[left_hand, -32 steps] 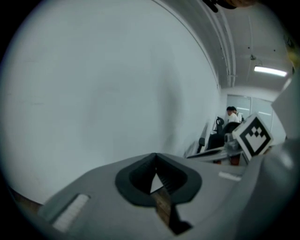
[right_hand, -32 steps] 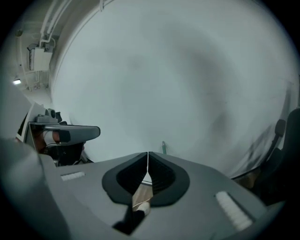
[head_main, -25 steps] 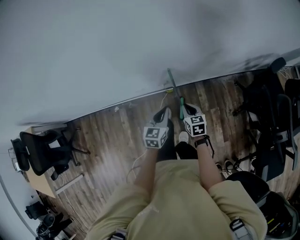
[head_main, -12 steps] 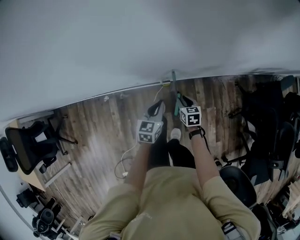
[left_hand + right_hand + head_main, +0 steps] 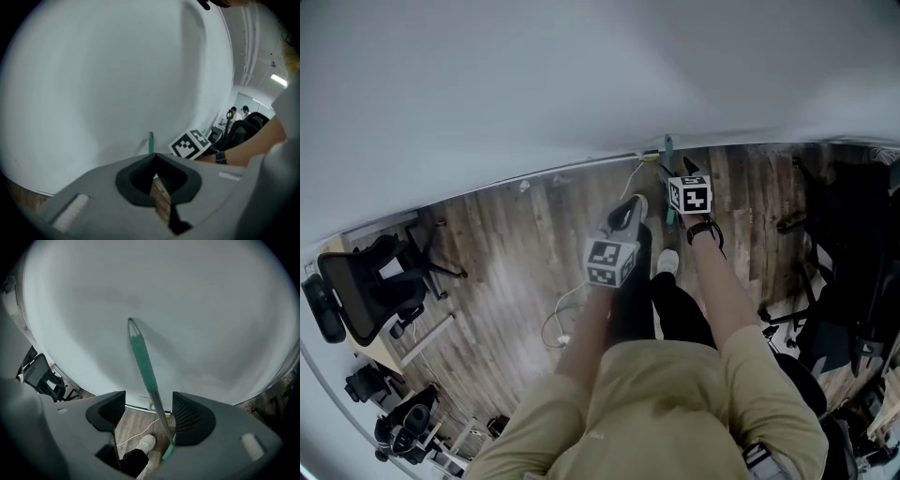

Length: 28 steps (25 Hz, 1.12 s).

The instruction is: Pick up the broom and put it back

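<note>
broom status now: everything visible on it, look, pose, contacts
The broom is a thin pole with a teal sleeve on its upper stretch, a bare grey, metal-looking shaft below and a teal piece at the foot. Its head is hidden behind the gripper. It stands nearly upright, slightly tilted, with its top seemingly resting against the white wall and its foot down by the wood floor. The shaft passes between the jaws of the right gripper, which have just been opening and stand wide apart, not gripping it.

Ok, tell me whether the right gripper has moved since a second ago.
Yes. The right gripper has drawn nearer the baseboard; its jaws have just been opening, with the broom handle standing ungripped between them.
</note>
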### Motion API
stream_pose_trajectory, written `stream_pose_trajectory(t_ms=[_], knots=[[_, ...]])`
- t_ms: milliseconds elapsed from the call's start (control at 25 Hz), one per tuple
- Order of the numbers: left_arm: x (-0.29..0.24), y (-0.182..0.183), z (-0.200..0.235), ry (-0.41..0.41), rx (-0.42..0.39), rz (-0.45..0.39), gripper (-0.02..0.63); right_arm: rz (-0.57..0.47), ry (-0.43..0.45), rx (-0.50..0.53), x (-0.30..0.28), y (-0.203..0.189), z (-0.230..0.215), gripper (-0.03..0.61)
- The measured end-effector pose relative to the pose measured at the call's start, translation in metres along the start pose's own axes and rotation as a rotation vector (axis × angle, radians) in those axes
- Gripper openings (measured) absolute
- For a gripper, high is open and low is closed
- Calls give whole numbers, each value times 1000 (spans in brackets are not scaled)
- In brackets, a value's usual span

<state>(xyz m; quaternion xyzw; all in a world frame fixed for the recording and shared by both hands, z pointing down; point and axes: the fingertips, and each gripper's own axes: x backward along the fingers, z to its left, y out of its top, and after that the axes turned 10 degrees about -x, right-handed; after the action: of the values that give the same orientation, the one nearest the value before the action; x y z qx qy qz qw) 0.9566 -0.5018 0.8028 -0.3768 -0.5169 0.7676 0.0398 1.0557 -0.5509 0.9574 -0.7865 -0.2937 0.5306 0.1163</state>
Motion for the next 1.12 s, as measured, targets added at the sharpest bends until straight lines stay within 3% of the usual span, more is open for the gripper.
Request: stream_pose_trajectory(t_ms=[80,120,320,520,720,920,1120], knots=[[0,-3,2,5,9,3,3,15,-15,0,-11,-1,-3,288],[0,-5,4,6,8,7,3,14,-30,7,-16,0,-6,242],[5,-12,3,10,9,34,3,43,-36,46,-28,7,-6,242],[15,-17,-1,-7,86,49,2,65,1,65,-26,5,-9,115],[28,-23,-1,7,111,57,3,66,63,129,-8,-4,3,112],[39,-25,-25,10,133,43,3,91,164,304,46,-45,23,104],[61,-19,-51,18,110,20,2,0,142,249,99,-59,27,98]])
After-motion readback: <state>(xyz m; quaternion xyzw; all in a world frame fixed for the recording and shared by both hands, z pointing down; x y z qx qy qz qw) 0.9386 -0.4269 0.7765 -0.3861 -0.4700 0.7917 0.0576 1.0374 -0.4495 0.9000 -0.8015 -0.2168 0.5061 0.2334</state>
